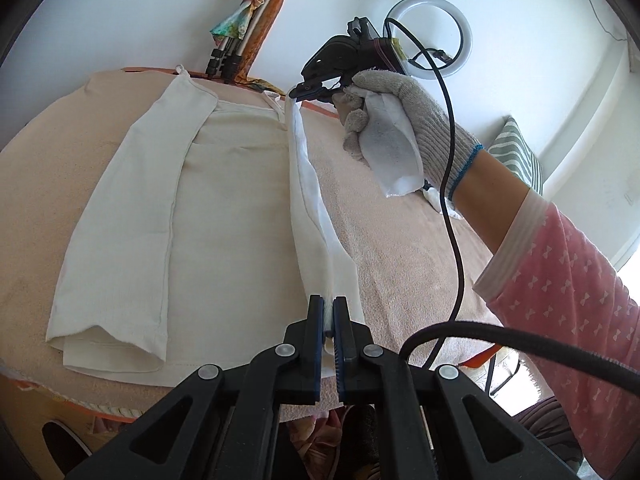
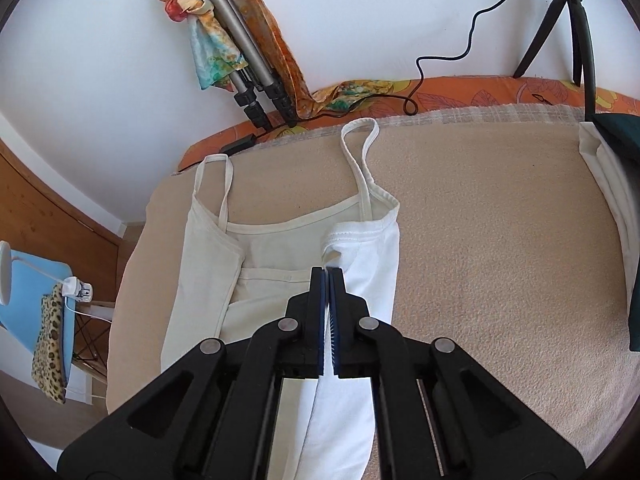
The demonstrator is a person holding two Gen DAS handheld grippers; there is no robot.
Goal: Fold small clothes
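Observation:
A cream strappy top [image 1: 224,200] lies flat on the beige towel [image 1: 400,248], with its left side folded in over the middle. My left gripper [image 1: 328,304] is shut on the hem end of the top's right side edge. That edge rises as a taut strip to my right gripper [image 1: 298,92], held by a gloved hand [image 1: 400,120]. In the right wrist view my right gripper [image 2: 328,270] is shut on the white fabric near the armhole of the top [image 2: 272,248]. Both straps lie towards the far edge of the towel [image 2: 500,240].
A folded tripod [image 2: 240,60] with a coloured scarf leans on the far wall. A black tripod [image 2: 576,20], a folded white cloth [image 2: 608,184] and a dark item [image 2: 624,136] are at the right. A ring light [image 1: 430,36] and a black cable [image 1: 452,200] hang by the right hand.

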